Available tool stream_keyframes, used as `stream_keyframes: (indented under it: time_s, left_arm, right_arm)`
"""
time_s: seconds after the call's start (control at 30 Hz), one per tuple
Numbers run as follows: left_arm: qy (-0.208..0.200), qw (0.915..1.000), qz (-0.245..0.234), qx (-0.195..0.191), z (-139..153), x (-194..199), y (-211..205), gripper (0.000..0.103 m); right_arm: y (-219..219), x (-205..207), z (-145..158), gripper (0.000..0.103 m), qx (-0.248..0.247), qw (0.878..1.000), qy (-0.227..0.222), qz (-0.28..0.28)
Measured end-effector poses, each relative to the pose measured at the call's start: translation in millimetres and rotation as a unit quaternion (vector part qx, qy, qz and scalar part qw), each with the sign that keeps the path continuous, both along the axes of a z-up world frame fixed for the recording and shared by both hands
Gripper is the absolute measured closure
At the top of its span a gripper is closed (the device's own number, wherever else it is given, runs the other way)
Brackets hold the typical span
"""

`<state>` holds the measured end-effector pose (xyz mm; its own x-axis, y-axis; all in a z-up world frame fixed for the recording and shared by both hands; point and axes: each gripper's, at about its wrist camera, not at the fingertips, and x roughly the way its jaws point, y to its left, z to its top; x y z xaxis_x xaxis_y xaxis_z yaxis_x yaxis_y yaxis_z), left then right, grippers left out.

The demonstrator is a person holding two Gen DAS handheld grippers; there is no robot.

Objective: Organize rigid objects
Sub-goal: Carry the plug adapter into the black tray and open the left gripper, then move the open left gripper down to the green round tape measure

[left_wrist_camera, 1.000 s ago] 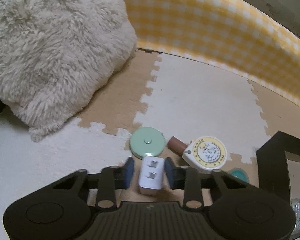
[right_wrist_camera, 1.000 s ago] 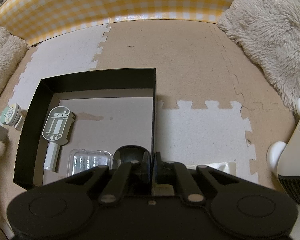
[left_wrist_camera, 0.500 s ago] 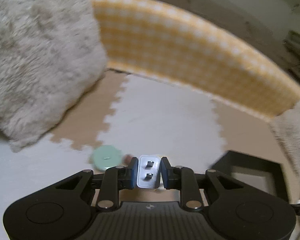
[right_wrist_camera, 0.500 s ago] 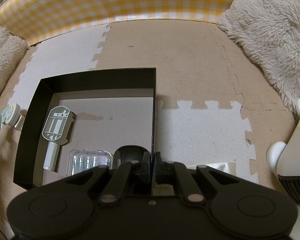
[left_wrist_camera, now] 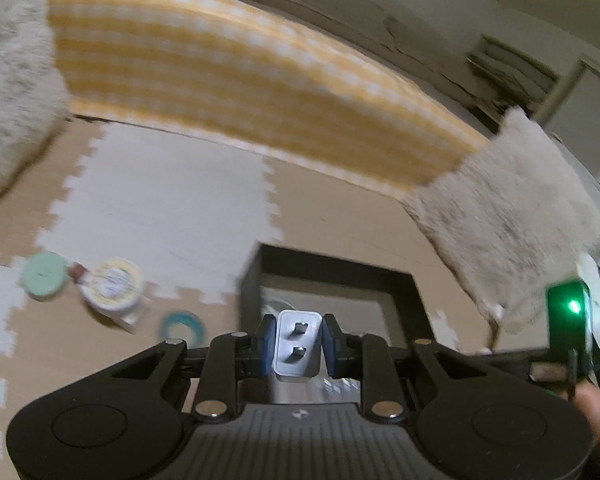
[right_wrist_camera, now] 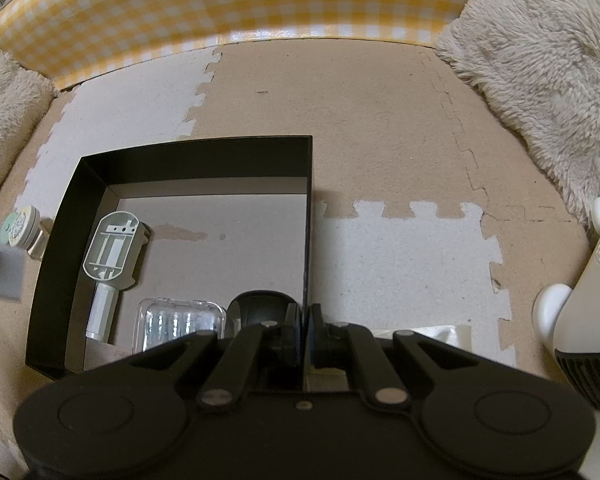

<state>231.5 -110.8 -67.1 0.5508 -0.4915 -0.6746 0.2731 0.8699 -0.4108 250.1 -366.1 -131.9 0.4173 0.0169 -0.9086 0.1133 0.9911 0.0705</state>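
Left gripper point(left_wrist_camera: 297, 346): clamping white two-prong plug adapter point(left_wrist_camera: 296, 344), bottom centre of frame, w/ black open-top cardboard box point(left_wrist_camera: 332, 276) just behind. Right gripper point(right_wrist_camera: 303, 322): pinching box's right wall, bottom centre. Lying inside box, lower left: grey plastic handled part point(right_wrist_camera: 110, 254), clear plastic case point(right_wrist_camera: 180, 320).

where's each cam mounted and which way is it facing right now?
Left wrist: on left gripper, facing the black box and checked wall; own fingers clamp a white plug.
Right wrist: on right gripper, looking down into the box; jaws pinch its right wall.
Shared: box, yellow tin, wall.
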Motion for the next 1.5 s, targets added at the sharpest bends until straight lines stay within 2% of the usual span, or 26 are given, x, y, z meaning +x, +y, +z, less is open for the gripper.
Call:
stream_keyframes:
  time_s: [0.2, 0.73, 0.8, 0.97, 1.1, 1.2, 1.23, 1.5]
  left_arm:
    - [0.018, 0.9991, -0.030, 0.024, -20, -8, -28, 0.077]
    - [0.036, 0.9950, -0.030, 0.089, -53, -5, -52, 0.076]
    - [0.043, 0.9947, -0.033, 0.088, -55, -4, -51, 0.072]
    - [0.047, 0.9944, -0.047, 0.082, -53, -9, -56, 0.053]
    - [0.048, 0.9935, -0.060, 0.085, -52, -14, -59, 0.044]
    - [0.044, 0.9932, -0.065, 0.086, -49, -18, -62, 0.031]
    - [0.040, 0.9929, -0.062, 0.093, -48, -19, -63, 0.023]
    - [0.026, 0.9936, -0.067, 0.087, -37, -23, -61, 0.010]
  right_arm:
    - [0, 0, 0, 0.098, -0.002, 1.000, 0.000, 0.001]
    - [1, 1, -1, 0.099, -0.005, 1.000, 0.003, 0.003]
    - [1, 1, -1, 0.099, -0.006, 1.000, 0.003, 0.004]
    - [1, 1, -1, 0.099, -0.005, 1.000, 0.003, 0.003]
    - [1, 1, -1, 0.098, -0.006, 1.000, 0.003, 0.004]
    - [1, 1, -1, 0.098, -0.005, 1.000, 0.003, 0.003]
    - [1, 1, -1, 0.098, -0.005, 1.000, 0.003, 0.003]
    - [1, 1, -1, 0.098, -0.006, 1.000, 0.003, 0.003]
